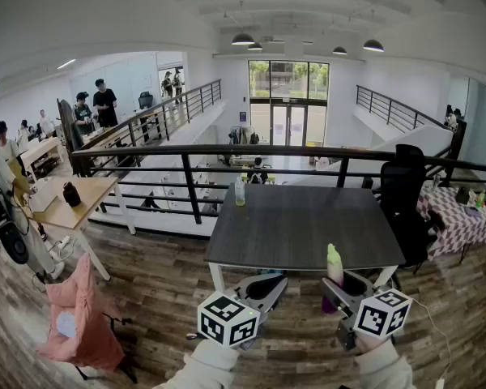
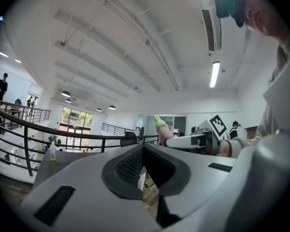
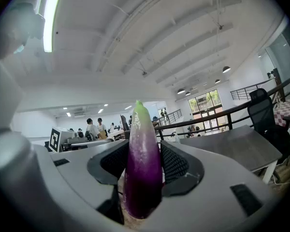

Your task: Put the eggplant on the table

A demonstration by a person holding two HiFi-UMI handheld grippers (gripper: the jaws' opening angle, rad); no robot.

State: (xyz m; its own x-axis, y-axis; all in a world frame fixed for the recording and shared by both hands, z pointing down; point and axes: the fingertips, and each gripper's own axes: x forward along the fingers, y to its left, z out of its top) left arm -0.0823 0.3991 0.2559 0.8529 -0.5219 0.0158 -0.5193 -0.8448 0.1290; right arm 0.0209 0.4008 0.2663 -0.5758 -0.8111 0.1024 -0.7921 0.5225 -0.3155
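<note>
My right gripper (image 3: 142,163) is shut on a purple eggplant (image 3: 142,170) that stands upright between its pads, green tip up. In the head view the eggplant (image 1: 334,270) rises from the right gripper (image 1: 340,286) just before the near edge of the dark grey table (image 1: 304,225). My left gripper (image 2: 144,164) is shut with nothing between its jaws; in the head view the left gripper (image 1: 263,286) hangs level beside the right one, short of the table's edge. The left gripper view catches the eggplant (image 2: 160,127) held in the right gripper at its right.
A small bottle (image 1: 240,191) stands at the table's far left corner. A black railing (image 1: 227,152) runs behind the table and a black office chair (image 1: 405,193) stands at its right. A wooden desk (image 1: 73,197) and a pink cloth (image 1: 81,310) are at the left.
</note>
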